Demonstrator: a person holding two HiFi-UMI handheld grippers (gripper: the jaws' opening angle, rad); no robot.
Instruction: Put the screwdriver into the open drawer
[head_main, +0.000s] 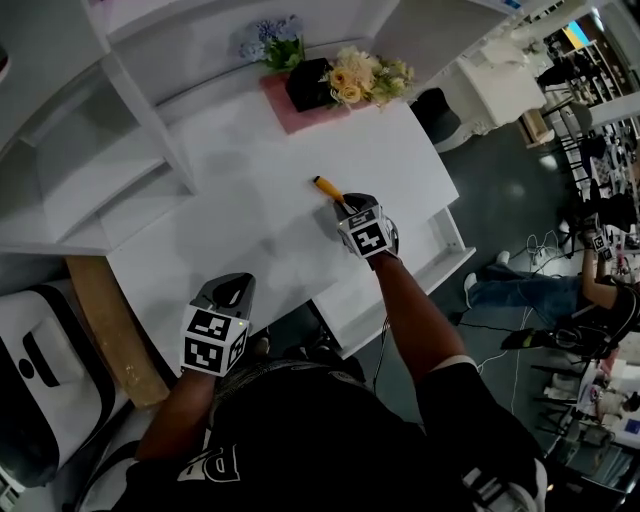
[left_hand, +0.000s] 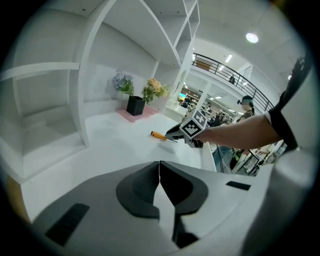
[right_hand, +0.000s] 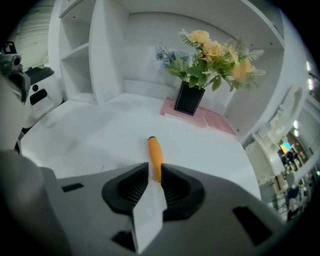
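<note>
Bright, even light falls from a ceiling lamp onto my white desk, which nearly washes out. My right gripper throws only a soft shadow. The 2 gripper views bulge toward dark, rounded edges, and the nearest parts blur.

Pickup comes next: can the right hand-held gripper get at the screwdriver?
Probably yes: the right hand-held gripper sits at the screwdriver, open jaws either side of its orange handle, on bare desk.

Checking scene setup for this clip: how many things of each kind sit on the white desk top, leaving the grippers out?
screwdriver: 1
black pot of flowers: 1
pink mat: 1
Total: 3
</note>
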